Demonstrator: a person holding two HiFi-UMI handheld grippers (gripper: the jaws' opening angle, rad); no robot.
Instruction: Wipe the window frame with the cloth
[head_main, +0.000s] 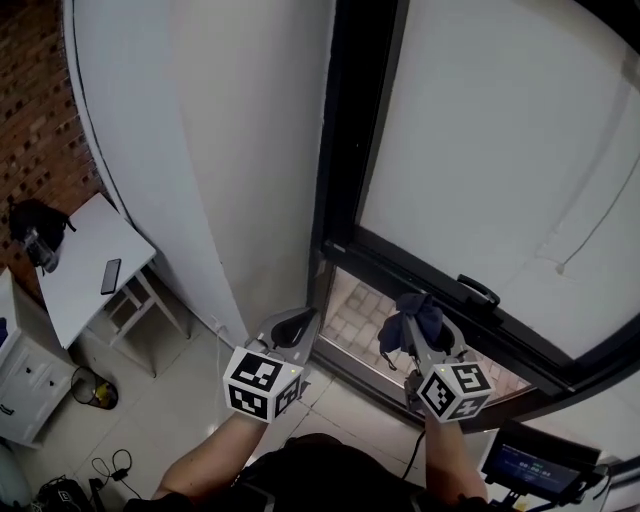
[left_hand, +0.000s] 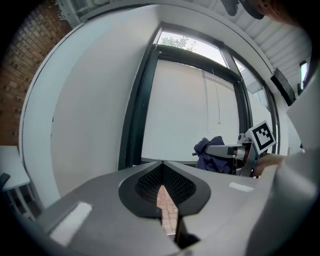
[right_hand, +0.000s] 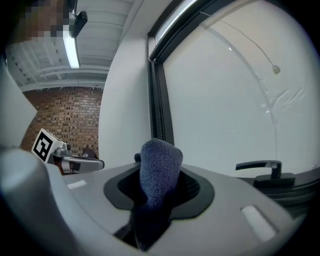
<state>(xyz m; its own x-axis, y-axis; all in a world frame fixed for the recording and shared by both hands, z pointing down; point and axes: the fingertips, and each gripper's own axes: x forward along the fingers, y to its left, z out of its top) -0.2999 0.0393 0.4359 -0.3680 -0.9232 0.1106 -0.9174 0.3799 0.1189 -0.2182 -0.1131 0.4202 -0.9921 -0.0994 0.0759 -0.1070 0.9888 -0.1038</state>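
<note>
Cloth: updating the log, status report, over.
Left gripper shut, empty. Right gripper shut on cloth, held near window frame, contact not apparent. Nothing between them.

A phone (head_main: 110, 276) lies on the white bench (head_main: 92, 238) beside the brick wall (head_main: 30, 100); a wastebasket (head_main: 92, 388) stands on the tiled floor (head_main: 160, 425) nearby.

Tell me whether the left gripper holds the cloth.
No: the left gripper has its jaws together on nothing, while the cloth sits clamped in the right gripper.
</note>
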